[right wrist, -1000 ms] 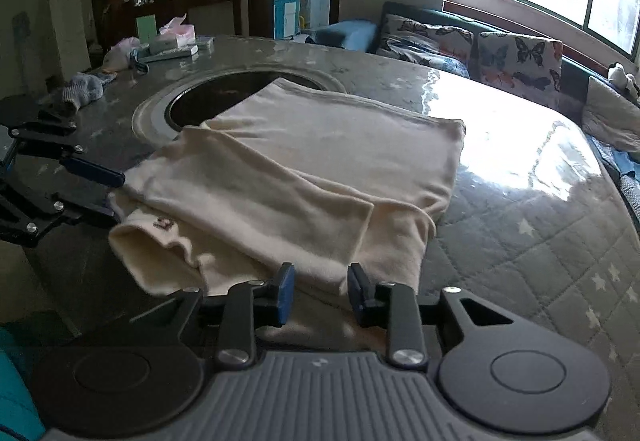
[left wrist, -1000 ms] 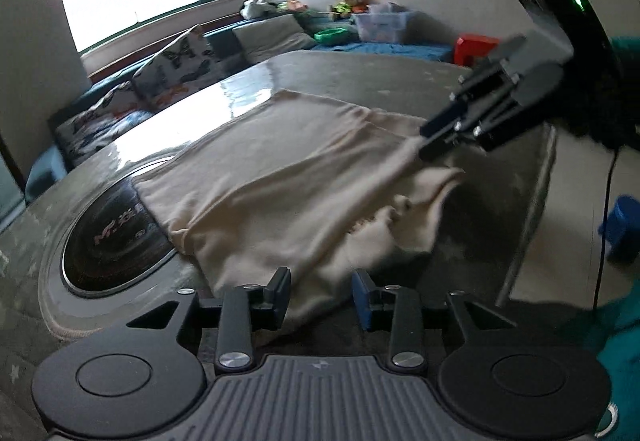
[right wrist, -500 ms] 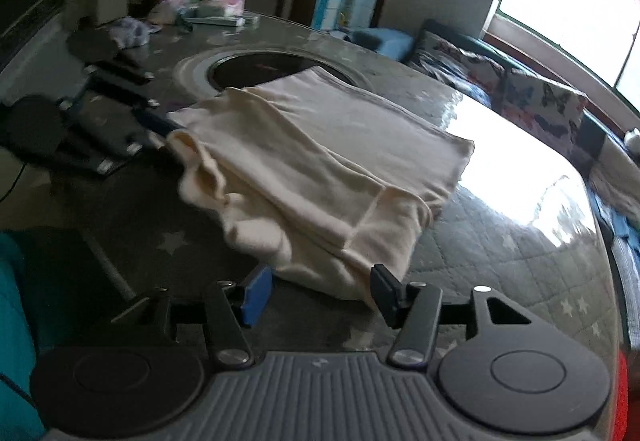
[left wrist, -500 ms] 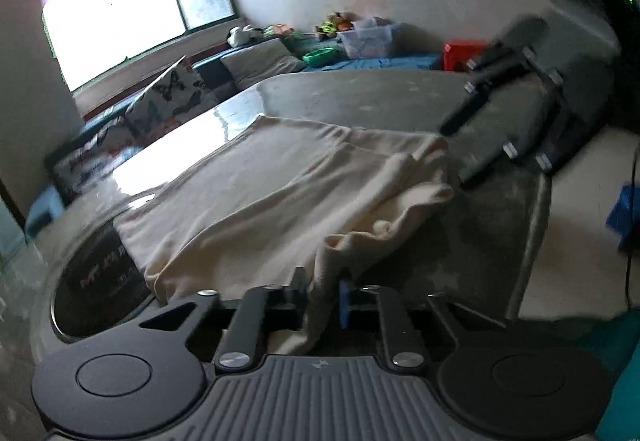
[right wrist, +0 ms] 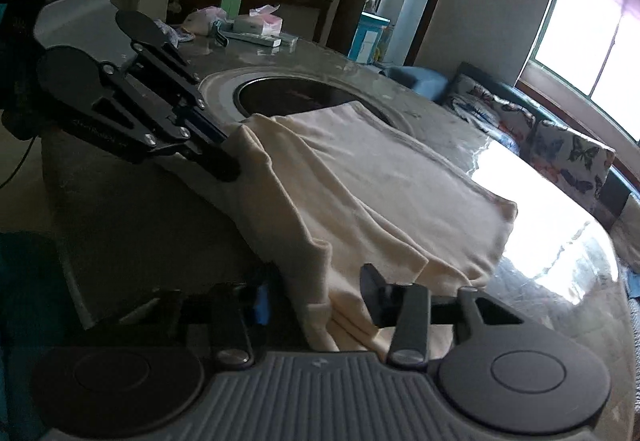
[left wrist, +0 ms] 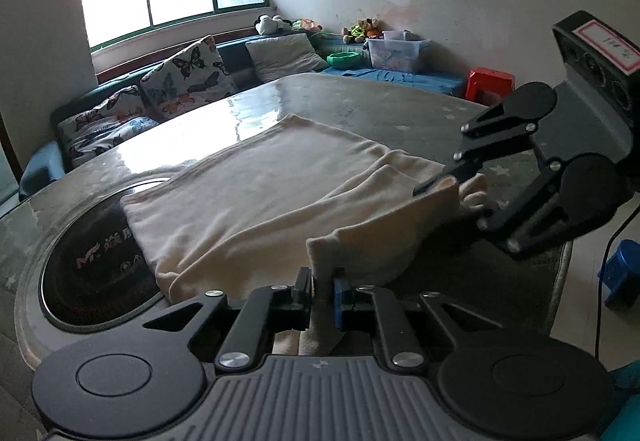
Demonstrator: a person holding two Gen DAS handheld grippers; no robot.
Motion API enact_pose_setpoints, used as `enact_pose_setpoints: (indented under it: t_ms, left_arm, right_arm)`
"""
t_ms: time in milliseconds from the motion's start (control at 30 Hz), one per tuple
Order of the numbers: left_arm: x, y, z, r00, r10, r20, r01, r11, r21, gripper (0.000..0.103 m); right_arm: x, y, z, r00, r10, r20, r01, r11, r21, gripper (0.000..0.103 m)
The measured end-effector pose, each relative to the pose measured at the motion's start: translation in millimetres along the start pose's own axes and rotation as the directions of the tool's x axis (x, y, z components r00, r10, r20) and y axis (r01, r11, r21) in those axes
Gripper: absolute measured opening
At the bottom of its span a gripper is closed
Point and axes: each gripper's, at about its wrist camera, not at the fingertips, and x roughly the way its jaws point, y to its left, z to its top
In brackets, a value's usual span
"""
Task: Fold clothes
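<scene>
Garment [left wrist: 280, 193] hem — left tool [left wrist: 322, 293] pinching, right tool [right wrist: 316, 297] agape

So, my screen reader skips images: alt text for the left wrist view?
The left gripper pinches the near edge of a cream garment lying on a grey table. The right gripper straddles its right corner, fingers open.
</scene>
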Motion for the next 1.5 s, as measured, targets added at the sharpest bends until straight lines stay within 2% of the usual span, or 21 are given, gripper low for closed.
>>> enact_pose_setpoints:
  t_ms: [100,167,233,367,433,500,567,867,1033,1200,1333,1500]
  left_arm:
    - [-3.4,-3.6,-5.3,1.000,0.024,-0.001,-0.024,0.999,0.022,0.024]
    - [-6.3,-6.9,-11.0,1.000,0.028,-0.004,-0.028,0.998,0.047,0.028]
    - [-8.8,-9.9,-16.4,0.999,0.033,-0.007,-0.033,0.997,0.071,0.035]
    - [-8.4,-10.8,-23.8,0.998,0.055,-0.017,-0.053,0.994,0.096,0.036]
    - [-8.1,-11.3,-27.5,0.998,0.067,-0.022,-0.064,0.992,0.109,0.033]
    - [-8.5,-9.8,-28.5,0.997,0.074,-0.024,-0.071,0.991,0.110,0.013]
    - [-11.7,-6.3,-27.3,0.998,0.065,-0.019,-0.063,0.994,0.093,0.007]
    - [-54.0,-12.9,-22.0,0.999,0.034,0.015,-0.035,0.996,0.077,0.005]
    - [-95.1,-25.1,-25.3,1.000,-0.031,-0.002,0.031,0.998,0.056,0.005]
    - [-125.9,-37.4,-27.2,0.997,-0.080,-0.014,0.080,0.994,0.075,0.005]
    - [-122.2,-32.8,-18.8,0.997,-0.072,-0.003,0.072,0.994,0.087,0.005]
    - [-95.4,-13.8,5.3,0.999,-0.041,0.020,0.038,0.994,0.107,0.005]
  right_arm:
    - [1.8,-4.9,2.9,0.999,0.034,-0.014,-0.033,0.998,0.061,0.018]
    - [1.5,-7.3,5.5,0.999,0.035,-0.018,-0.033,0.995,0.094,0.015]
    - [1.0,-11.2,7.8,0.999,0.035,-0.015,-0.033,0.992,0.125,0.013]
    - [-1.4,-16.7,11.6,1.000,0.026,-0.002,-0.025,0.986,0.163,0.012]
    - [-3.0,-16.1,13.1,1.000,0.017,0.001,-0.017,0.986,0.166,0.011]
    - [-4.4,-14.5,13.2,1.000,0.006,0.008,-0.007,0.986,0.168,0.010]
    - [-6.5,-13.5,12.4,1.000,0.004,0.017,-0.007,0.983,0.181,0.009]
    - [-42.6,-0.4,16.9,0.997,0.041,0.070,-0.053,0.984,0.169,0.008]
    - [-84.4,20.2,19.3,0.992,0.100,0.076,-0.110,0.984,0.143,0.008]
    - [-119.9,42.3,20.2,0.985,0.160,0.064,-0.167,0.977,0.131,0.008]
    - [-128.7,45.5,26.3,0.987,0.151,0.054,-0.157,0.979,0.128,0.008]
    - [-119.7,21.5,43.9,0.992,0.106,0.062,-0.114,0.981,0.155,0.008]
